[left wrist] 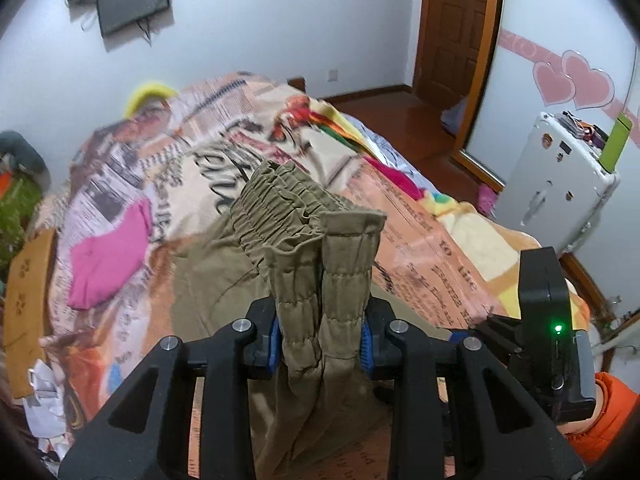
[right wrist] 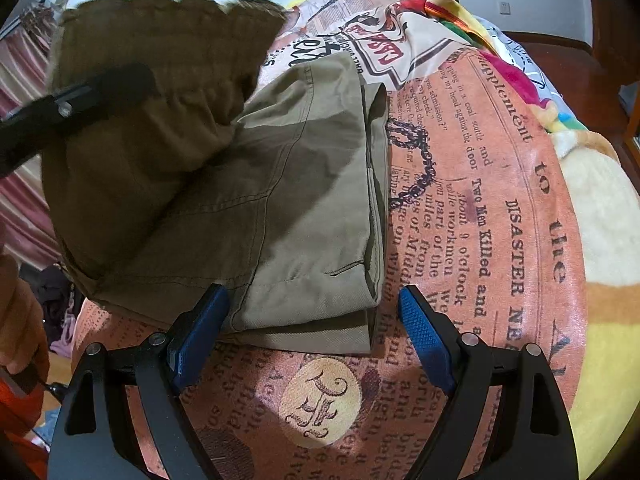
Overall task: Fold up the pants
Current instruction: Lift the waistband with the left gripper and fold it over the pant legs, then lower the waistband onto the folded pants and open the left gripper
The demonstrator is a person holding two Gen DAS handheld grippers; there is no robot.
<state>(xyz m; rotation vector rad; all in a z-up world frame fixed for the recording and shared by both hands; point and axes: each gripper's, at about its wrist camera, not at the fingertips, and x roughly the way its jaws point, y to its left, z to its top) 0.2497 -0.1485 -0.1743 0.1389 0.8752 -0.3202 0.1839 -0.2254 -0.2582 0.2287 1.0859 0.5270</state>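
While the left gripper (left wrist: 320, 340) pinches a bunched, gathered end of the khaki pants (right wrist: 304, 200) between its blue pads (left wrist: 275, 344) and holds it lifted, the right gripper (right wrist: 314, 336) hovers with jaws spread wide and empty at the near folded edge. The rest of the pants lies flat on the newspaper-print bedspread (right wrist: 500, 208), partly doubled over. Beyond, a pink cloth (left wrist: 110, 256) rests on the bed. Farther off: a white appliance (left wrist: 556, 184), possibly a small fridge, and a wooden door (left wrist: 460, 28).
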